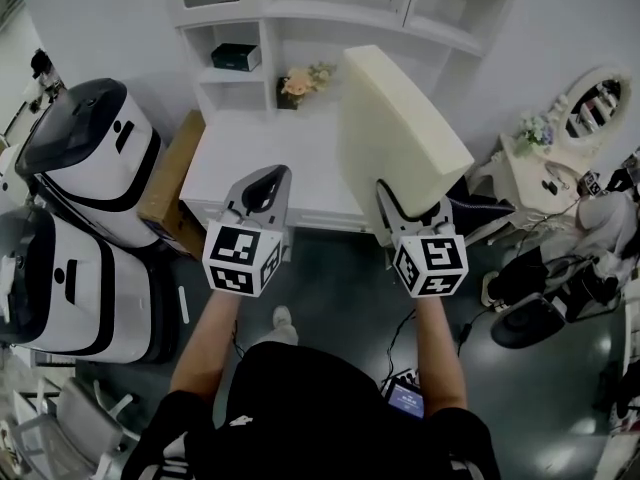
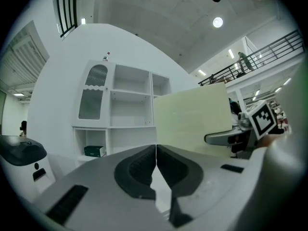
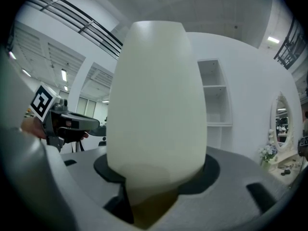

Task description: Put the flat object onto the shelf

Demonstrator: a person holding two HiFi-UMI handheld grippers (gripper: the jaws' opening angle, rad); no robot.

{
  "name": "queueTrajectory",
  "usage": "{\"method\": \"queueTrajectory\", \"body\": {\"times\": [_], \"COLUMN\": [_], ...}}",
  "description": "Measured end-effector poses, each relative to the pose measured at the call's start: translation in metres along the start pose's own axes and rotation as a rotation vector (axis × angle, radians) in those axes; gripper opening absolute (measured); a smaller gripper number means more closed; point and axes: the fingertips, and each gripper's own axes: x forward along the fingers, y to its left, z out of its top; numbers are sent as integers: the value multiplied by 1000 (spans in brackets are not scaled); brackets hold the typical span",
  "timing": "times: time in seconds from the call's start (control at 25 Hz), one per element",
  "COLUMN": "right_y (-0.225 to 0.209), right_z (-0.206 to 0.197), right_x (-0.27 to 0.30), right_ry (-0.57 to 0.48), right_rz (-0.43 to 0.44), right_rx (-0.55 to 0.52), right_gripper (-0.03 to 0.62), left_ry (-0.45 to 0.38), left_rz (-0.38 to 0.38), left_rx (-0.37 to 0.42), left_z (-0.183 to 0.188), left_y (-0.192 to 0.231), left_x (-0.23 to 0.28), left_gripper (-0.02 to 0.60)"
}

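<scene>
The cream foam slab stands upright, pinched at its near edge by the right tongs over the tabletop, not yet on the white shelf unit. Placing it remains. The left tongs are pressed together, empty.

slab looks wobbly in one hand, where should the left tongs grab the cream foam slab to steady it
Probably the near thin edge, close to where the right tongs clamp it, coming from the person's side. The foam slab stands on edge with its broad face towards the left tongs. That face is too wide to span, so only its thickness fits between jaws. The left tongs are shut and must open first.
</scene>
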Motion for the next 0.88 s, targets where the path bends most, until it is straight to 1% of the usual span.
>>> {"method": "queueTrajectory", "body": {"times": [0.32, 0.6, 0.88], "right_y": [-5, -7, -2], "right_z": [8, 11, 8], "right_x": [68, 120, 160], "right_ry": [16, 28, 34], "right_rz": [-3, -26, -56], "right_rx": [-3, 2, 11], "right_gripper": [262, 264, 264], "left_ry": [15, 21, 17], "left_rz": [-16, -59, -91], "left_rx": [-5, -2, 8], "left_z": [1, 2, -1], "left_y": [47, 82, 115], "left_x": [48, 88, 112], "left_gripper": [5, 5, 5]}}
